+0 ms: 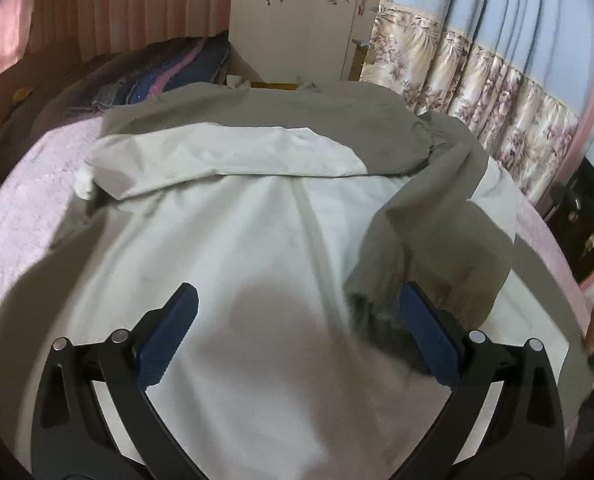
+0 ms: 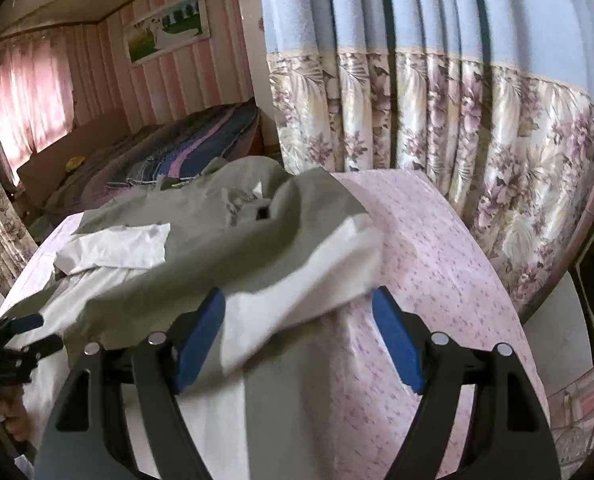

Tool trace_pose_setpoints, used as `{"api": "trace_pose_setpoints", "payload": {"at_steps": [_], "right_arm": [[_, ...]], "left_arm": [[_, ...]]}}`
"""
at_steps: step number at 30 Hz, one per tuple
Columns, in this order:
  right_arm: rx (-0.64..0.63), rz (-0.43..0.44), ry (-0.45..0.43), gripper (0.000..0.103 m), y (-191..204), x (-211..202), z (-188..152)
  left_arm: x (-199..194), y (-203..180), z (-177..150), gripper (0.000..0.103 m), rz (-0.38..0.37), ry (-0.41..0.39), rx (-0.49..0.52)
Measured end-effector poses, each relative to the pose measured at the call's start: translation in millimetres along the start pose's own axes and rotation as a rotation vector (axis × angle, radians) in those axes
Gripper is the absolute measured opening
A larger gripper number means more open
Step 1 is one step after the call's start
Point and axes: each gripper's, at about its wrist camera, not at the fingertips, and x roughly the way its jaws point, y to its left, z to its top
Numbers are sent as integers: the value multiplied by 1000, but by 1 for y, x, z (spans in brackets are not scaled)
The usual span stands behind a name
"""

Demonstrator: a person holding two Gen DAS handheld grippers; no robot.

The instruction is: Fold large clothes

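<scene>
A: Your left gripper (image 1: 299,306) has its jaws spread wide, nothing between them; the blue pads (image 1: 168,340) hover over the pale middle of the jacket (image 1: 237,248), with a grey seam running up between them; a folded olive sleeve (image 1: 421,236) lies just beside the right pad.

B: And the right one?

A: Your right gripper (image 2: 301,312) is released too, jaws apart; the pale edge of the jacket (image 2: 297,304) sits blurred between them, and I cannot tell whether either pad touches it; the left gripper (image 2: 21,340) shows at the far left of that view, over the same garment.

B: Where does the garment lie?

A: It is spread on a table covered by a pink flowered cloth (image 2: 437,248); its olive upper part is folded down over the pale lining at the far end; the cloth shows bare on both sides.

B: And the room around you?

A: A blue curtain with a floral band (image 2: 457,128) hangs just behind the table; a bed with a striped blanket (image 2: 185,152) stands beyond; pink striped walls carry a framed picture (image 2: 169,26); a white wardrobe with flower decals (image 1: 297,20) faces you in the left view.
</scene>
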Motion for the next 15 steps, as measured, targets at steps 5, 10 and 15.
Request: {"api": "trace_pose_setpoints", "payload": {"at_steps": [5,10,15], "right_arm": [[24,-3,18,76,-18,-5,-12],[3,-18,2,76,-25,-16,-13],[-42,-66,-2,76,-30,-12,1]], "left_arm": [[30,-21,0,99,-4,18,-15],[41,-35,7,19,-49,35,28],[10,-23,43,16,3,-59,93]]}}
